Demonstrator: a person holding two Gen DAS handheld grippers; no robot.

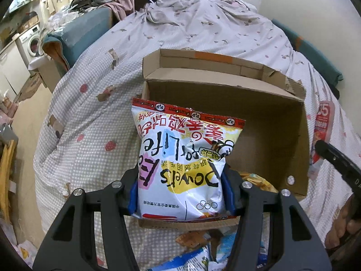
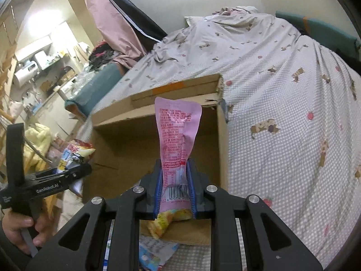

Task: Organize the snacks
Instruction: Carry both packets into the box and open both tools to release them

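Starting at the left, a teal cushioned seat (image 1: 79, 33) and a white front-loading washing machine (image 1: 31, 41) are seen beyond the bed, which is covered by a pale checked sheet printed with strawberries and small animals (image 1: 90, 122). The left gripper (image 1: 181, 194) is closed on a puffy white snack bag with red trim and a yellow panel (image 1: 182, 158), pinched near its lower end between the blue finger pads (image 1: 133, 194); the bag is held upside down and upright over the near left part of an open brown cardboard box (image 1: 225, 97) resting on the sheet. Yellow packets (image 1: 255, 180) are visible on the box floor just right of that bag, and blue and orange packets (image 1: 194, 255) lie on the sheet below the gripper. Further right, the right gripper (image 2: 176, 192) is clamped on a narrow pink snack packet with red print and a barcode (image 2: 178, 135), held upright above the box interior (image 2: 126, 149) near its right wall. A red and white packet (image 1: 322, 131) lies on the sheet just outside the box's right wall.
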